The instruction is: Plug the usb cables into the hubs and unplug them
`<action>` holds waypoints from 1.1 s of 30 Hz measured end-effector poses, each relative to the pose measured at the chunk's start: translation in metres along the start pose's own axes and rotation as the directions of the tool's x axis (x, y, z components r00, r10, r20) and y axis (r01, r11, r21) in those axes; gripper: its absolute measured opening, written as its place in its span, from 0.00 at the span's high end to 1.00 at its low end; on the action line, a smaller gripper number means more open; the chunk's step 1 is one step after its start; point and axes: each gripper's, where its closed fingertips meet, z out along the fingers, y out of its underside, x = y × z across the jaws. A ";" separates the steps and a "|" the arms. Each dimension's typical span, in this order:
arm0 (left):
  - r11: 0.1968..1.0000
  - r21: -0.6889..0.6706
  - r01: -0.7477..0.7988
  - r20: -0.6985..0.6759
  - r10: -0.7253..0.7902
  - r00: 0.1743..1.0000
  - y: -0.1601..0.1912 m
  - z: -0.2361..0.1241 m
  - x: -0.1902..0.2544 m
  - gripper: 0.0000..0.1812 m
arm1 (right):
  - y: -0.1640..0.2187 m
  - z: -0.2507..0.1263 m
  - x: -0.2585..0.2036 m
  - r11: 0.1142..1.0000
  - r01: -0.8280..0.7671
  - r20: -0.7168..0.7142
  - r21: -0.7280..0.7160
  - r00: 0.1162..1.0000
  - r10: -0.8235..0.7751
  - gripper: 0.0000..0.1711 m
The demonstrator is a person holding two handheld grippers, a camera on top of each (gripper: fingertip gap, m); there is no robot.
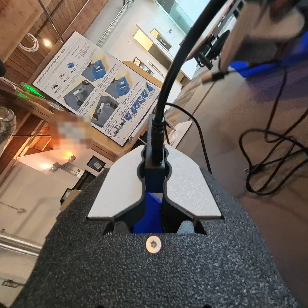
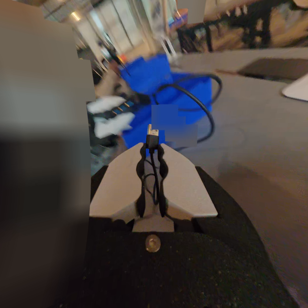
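Left tongs, in my left hand: both grey fingers pinched on the black hub, held end-on w/ its thick black lead arcing up and off the top of the left wrist view; blue shows in the gap below the hub. Right tongs, in my right hand: tips nearly together, clamped on the black shell of a usb plug, metal end pointing fwd and bare, its thin cable running back between the fingers toward the body. Plug and hub are apart, not mated; in the left view the plug appears far off at upper right, blurred, and in the right view the left tongs sit left of centre w/ the hub's ports facing right, also blurred. Blue tray lies behind on the grey tabletop, a thick black cable looped over it. Instruction sheet stands propped at the far side, left view; loose black cables trail on the table at right.
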 end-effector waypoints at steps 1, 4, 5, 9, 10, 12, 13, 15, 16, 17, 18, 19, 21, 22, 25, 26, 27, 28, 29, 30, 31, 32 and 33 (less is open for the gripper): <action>1.000 0.009 0.024 0.003 -0.024 1.000 -0.001 0.000 0.000 0.91 | -0.012 -0.005 -0.016 0.998 -0.034 0.071 0.055 0.997 0.030 0.93; 0.993 0.061 0.102 -0.008 -0.101 0.995 -0.009 0.001 0.000 0.91 | -0.026 -0.007 -0.062 0.989 -0.105 0.273 0.107 0.959 0.072 0.93; 0.987 0.093 0.134 -0.028 -0.132 0.991 -0.014 0.000 0.002 0.90 | -0.023 -0.003 -0.074 0.988 -0.127 0.325 0.090 0.941 0.091 0.93; 0.928 0.222 0.298 -0.108 -0.280 0.954 -0.037 -0.005 0.002 0.91 | -0.004 0.018 -0.097 0.976 -0.215 0.460 0.017 0.869 0.183 0.93; 0.909 0.247 0.337 -0.129 -0.313 0.941 -0.042 -0.007 0.002 0.90 | 0.000 0.023 -0.097 0.973 -0.229 0.473 0.007 0.858 0.199 0.93; 0.875 0.288 0.390 -0.153 -0.360 0.920 -0.049 -0.010 -0.001 0.91 | 0.006 0.032 -0.096 0.971 -0.239 0.487 -0.006 0.847 0.212 0.93; 0.858 0.302 0.416 -0.166 -0.382 0.909 -0.052 -0.011 -0.002 0.91 | 0.008 0.035 -0.097 0.969 -0.247 0.499 -0.008 0.839 0.218 0.93; 0.841 0.310 0.443 -0.188 -0.403 0.896 -0.054 -0.012 -0.003 0.91 | 0.010 0.039 -0.096 0.969 -0.247 0.501 -0.011 0.837 0.219 0.93; 0.851 0.303 0.430 -0.180 -0.392 0.902 -0.053 -0.012 -0.003 0.91 | 0.010 0.040 -0.095 0.971 -0.238 0.499 -0.008 0.841 0.210 0.93; 0.863 0.290 0.414 -0.172 -0.379 0.909 -0.050 -0.011 -0.003 0.91 | 0.010 0.041 -0.094 0.973 -0.232 0.494 -0.006 0.845 0.205 0.93; 0.872 0.278 0.403 -0.169 -0.369 0.914 -0.048 -0.010 -0.002 0.91 | 0.010 0.041 -0.093 0.974 -0.228 0.486 -0.006 0.850 0.202 0.93; 0.881 0.267 0.391 -0.165 -0.358 0.919 -0.045 -0.009 -0.001 0.91 | 0.011 0.041 -0.091 0.975 -0.223 0.477 -0.008 0.856 0.200 0.93; 0.901 0.235 0.364 -0.156 -0.334 0.930 -0.039 -0.007 0.001 0.90 | 0.012 0.038 -0.087 0.975 -0.223 0.462 -0.007 0.864 0.201 0.93; 0.915 0.208 0.345 -0.157 -0.317 0.936 -0.035 -0.005 0.004 0.90 | 0.012 0.036 -0.084 0.974 -0.225 0.453 -0.002 0.868 0.201 0.93; 0.972 0.043 0.229 -0.159 -0.220 0.962 -0.015 0.006 0.021 0.90 | 0.016 0.028 -0.073 0.976 -0.219 0.411 0.011 0.890 0.196 0.93; 0.982 -0.024 0.185 -0.154 -0.186 0.970 -0.007 0.011 0.027 0.90 | 0.018 0.024 -0.069 0.975 -0.220 0.394 0.017 0.898 0.196 0.93; 0.987 -0.081 0.142 -0.150 -0.153 0.977 -0.002 0.017 0.035 0.91 | 0.019 0.019 -0.063 0.974 -0.226 0.377 0.026 0.904 0.199 0.93; 0.987 -0.134 0.085 -0.139 -0.103 0.985 0.002 0.021 0.042 0.91 | 0.021 0.014 -0.058 0.971 -0.235 0.362 0.039 0.909 0.205 0.93; 0.983 -0.185 -0.005 -0.122 -0.018 0.992 0.004 0.025 0.047 0.91 | 0.023 0.007 -0.053 0.968 -0.245 0.348 0.053 0.913 0.212 0.93; 0.972 -0.217 -0.090 -0.111 0.067 0.992 0.003 0.029 0.053 0.90 | 0.025 -0.001 -0.047 0.964 -0.258 0.333 0.069 0.917 0.221 0.93; 0.966 -0.224 -0.129 -0.100 0.109 0.989 -0.002 0.032 0.060 0.90 | 0.027 -0.009 -0.042 0.959 -0.271 0.319 0.085 0.919 0.231 0.93; 0.967 -0.213 -0.141 -0.102 0.121 0.987 -0.009 0.036 0.069 0.90 | 0.030 -0.018 -0.038 0.954 -0.283 0.305 0.099 0.921 0.242 0.93; 0.965 -0.209 -0.161 -0.110 0.141 0.984 -0.013 0.039 0.078 0.90 | 0.032 -0.026 -0.033 0.950 -0.293 0.289 0.112 0.924 0.251 0.93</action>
